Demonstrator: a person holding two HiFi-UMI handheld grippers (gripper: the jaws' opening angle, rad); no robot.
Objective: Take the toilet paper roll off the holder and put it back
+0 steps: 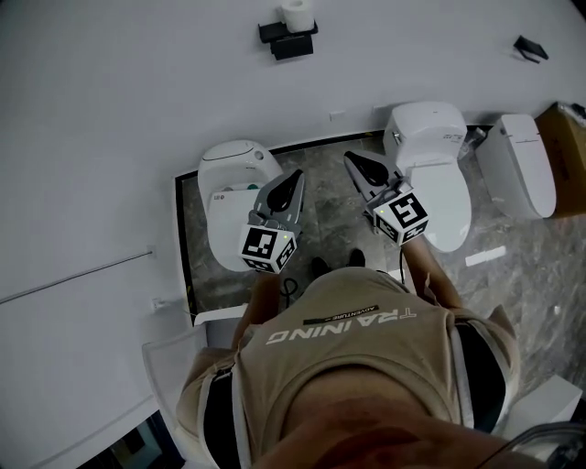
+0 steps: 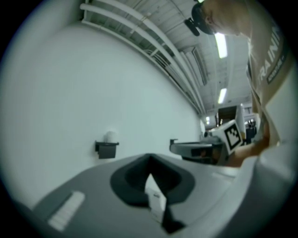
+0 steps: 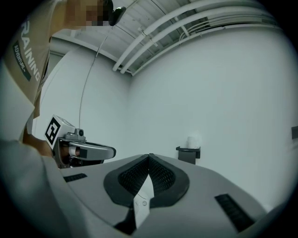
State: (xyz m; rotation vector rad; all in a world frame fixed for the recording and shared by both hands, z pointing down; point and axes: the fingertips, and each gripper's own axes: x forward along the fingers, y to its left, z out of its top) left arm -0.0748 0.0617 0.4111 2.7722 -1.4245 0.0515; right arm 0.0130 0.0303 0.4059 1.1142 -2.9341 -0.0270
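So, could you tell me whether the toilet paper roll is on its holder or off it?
On it: the white toilet paper roll stands upright on top of the black holder fixed to the wall.

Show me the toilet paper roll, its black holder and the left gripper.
toilet paper roll (image 1: 298,13): head view, on its white body.
holder (image 1: 291,44): head view, on the black box under the roll.
left gripper (image 1: 294,177): head view, at the tips of its closed fingers.
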